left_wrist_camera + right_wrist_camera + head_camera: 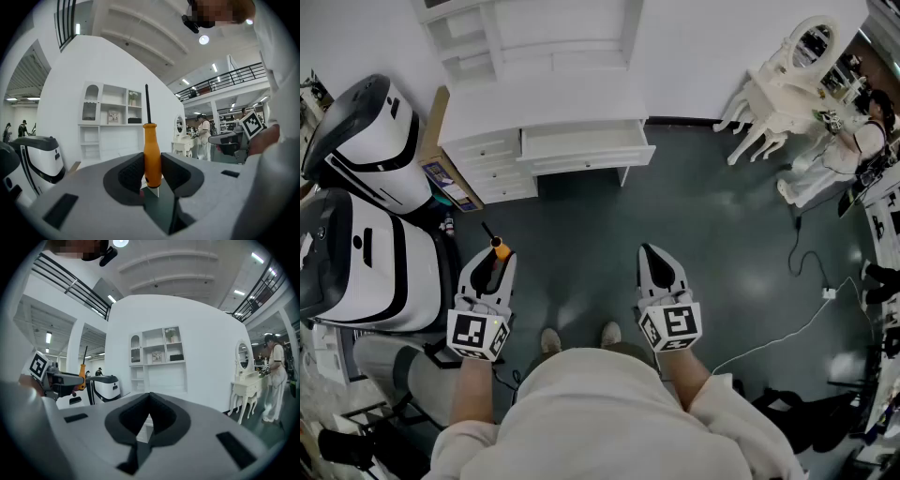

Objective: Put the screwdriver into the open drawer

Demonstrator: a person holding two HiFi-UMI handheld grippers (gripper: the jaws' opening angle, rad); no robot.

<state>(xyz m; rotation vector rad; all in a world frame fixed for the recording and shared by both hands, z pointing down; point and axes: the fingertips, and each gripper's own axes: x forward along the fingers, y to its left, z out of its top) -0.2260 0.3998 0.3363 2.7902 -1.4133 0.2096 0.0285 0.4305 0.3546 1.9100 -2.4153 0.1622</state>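
- Head view: a person stands on the dark floor (712,225) with a gripper in each hand, both pointing forward toward a white counter (544,101) against the wall.
- The counter's middle drawer (586,142) is pulled out and open.
- The left gripper (492,261) holds the screwdriver (499,250), whose orange handle sits at the jaw tips while its black shaft sticks out beyond them. It is well apart from the drawer.
- The right gripper (652,253) is level with the left one, its jaw tips drawn to a point.
- Two white-and-black machines (366,141) stand at the left, and a white dressing table (787,84) stands at the far right.
- Left gripper view: the left gripper (152,174) has its jaws closed on the screwdriver (152,154). Both dark pads press the orange handle from either side, and the thin black shaft stands upright above them.
- A white shelf unit (112,123) rises behind, and the right gripper's marker cube (253,123) shows at the right edge.
- Right gripper view: the right gripper (149,395) has its jaws together, the tips meeting with nothing between them.
- At the left edge the left gripper (65,380) carries the screwdriver (82,372) upright.
- The white shelf unit (157,363) is straight ahead, and the dressing table (246,383) stands at the right with a person (274,376) beside it.
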